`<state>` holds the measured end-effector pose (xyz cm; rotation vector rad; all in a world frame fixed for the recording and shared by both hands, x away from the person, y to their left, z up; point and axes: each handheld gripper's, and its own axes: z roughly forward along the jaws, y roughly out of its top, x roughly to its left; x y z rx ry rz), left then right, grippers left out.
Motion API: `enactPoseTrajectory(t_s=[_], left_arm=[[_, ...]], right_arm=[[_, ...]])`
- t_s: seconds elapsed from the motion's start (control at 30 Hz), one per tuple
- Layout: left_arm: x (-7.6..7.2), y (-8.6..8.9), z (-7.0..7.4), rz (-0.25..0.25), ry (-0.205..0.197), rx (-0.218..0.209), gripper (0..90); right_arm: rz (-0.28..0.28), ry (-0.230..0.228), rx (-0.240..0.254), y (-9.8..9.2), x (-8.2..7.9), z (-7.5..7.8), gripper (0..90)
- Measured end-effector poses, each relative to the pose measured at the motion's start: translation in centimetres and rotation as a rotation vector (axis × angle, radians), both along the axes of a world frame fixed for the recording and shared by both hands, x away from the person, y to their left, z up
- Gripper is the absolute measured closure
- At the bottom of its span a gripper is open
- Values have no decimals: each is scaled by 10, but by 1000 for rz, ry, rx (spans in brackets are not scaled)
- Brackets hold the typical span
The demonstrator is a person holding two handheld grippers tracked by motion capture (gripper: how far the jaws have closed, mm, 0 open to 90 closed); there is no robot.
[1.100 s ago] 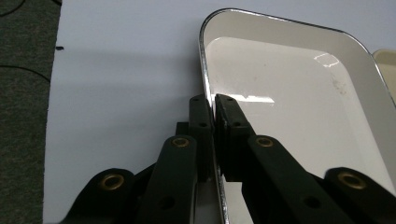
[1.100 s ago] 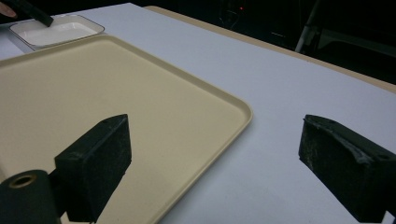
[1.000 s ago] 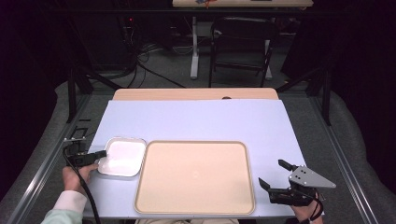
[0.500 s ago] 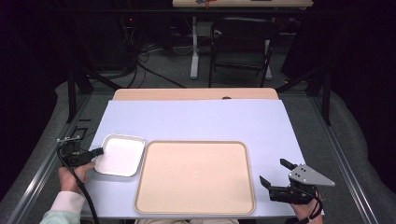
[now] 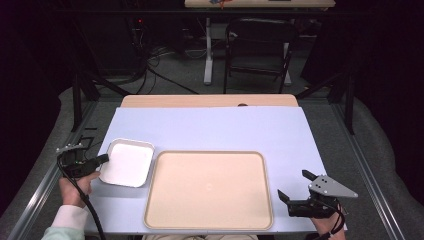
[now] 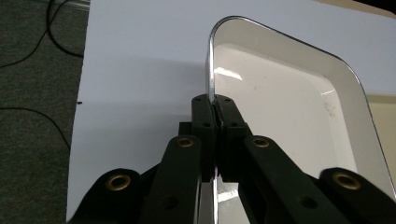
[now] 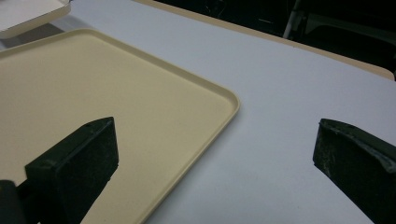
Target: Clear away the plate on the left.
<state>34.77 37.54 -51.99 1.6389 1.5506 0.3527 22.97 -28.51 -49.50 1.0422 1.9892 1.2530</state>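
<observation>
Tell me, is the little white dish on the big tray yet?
Not yet. Done: the left gripper has clamped the white dish's rim. In hand: the dish, beside the beige tray, not on it. Left: setting it down there. The right gripper waits open, holding nothing.

White dish (image 6: 285, 107) near corner, cut off by the bottom edge

Wooden table (image 5: 210, 100), pale blue sheet (image 5: 210, 130) over most of it. Beige tray (image 5: 209, 190) flat at the near edge, centred. White dish (image 5: 127, 162) by the near-left corner, lifted.
</observation>
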Motion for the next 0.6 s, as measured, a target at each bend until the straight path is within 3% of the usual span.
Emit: enactPoseTrajectory(t_s=[0.27,0.6], left_arm=[[-5,-8,13,-16,-49,-16,883],[-8,-23,24,-57,-88,-6,883]], right_arm=[[-7,-6,2,-1,1,0,0],[-29,4,11,-1,2,1,0]])
